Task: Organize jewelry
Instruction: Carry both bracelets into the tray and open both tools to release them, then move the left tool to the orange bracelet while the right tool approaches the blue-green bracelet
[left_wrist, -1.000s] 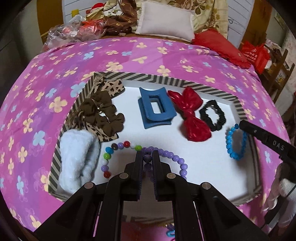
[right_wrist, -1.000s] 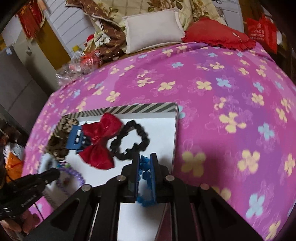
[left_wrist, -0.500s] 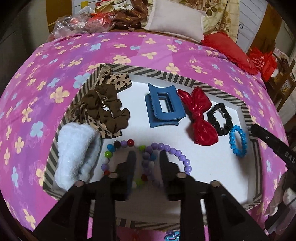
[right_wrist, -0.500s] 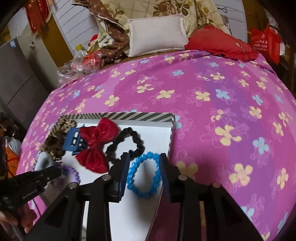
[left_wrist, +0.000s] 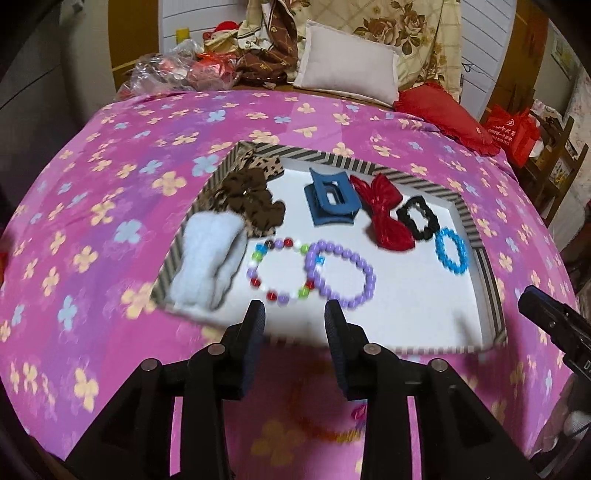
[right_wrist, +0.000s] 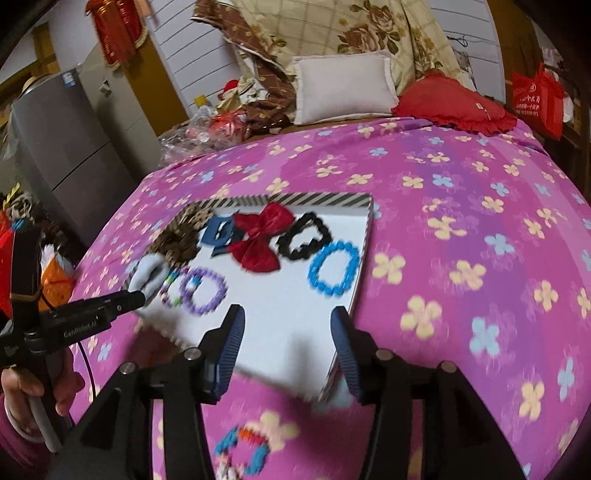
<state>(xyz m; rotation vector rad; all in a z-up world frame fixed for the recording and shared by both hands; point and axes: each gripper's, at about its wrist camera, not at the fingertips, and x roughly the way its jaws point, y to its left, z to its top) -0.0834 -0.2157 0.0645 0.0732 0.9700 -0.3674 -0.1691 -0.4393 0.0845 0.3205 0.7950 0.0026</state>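
The striped-edged tray (left_wrist: 491, 295) lies on the bed (left_wrist: 110, 192), which is spread with a pink floral cover, towards its near edge.

Contents, left to right in the left wrist view: a pale blue fluffy piece (left_wrist: 207, 258) in the tray's near left corner; a brown scrunchie (left_wrist: 255, 203) over a leopard-print piece behind it; a multicoloured bead bracelet (left_wrist: 266, 269) touching or overlapping a purple bead bracelet (left_wrist: 354, 291); a blue claw clip (left_wrist: 330, 201); a red bow (left_wrist: 384, 212); a black scrunchie (left_wrist: 419, 218); a blue bead bracelet (left_wrist: 451, 251) by the right wall.

Left hand-held gripper (left_wrist: 294, 325): its jaws have just been opening and stand moderately apart, nothing between them, over the tray's near edge and clear of the purple bracelet. Right hand-held gripper (right_wrist: 286, 332): its jaws have likewise just been opening and are wide and empty, near the tray's near right corner, with the blue bracelet lying free ahead.

Assessment: both placements appear complete and the current step appears to be withdrawal. Further beaded items lie blurred on the cover near the bed's near edge; which pieces they are cannot be told. For a good retreat, lift clear of the tray wall before moving sideways, keep the jaws apart so no beads snag, and avoid nudging the tray.
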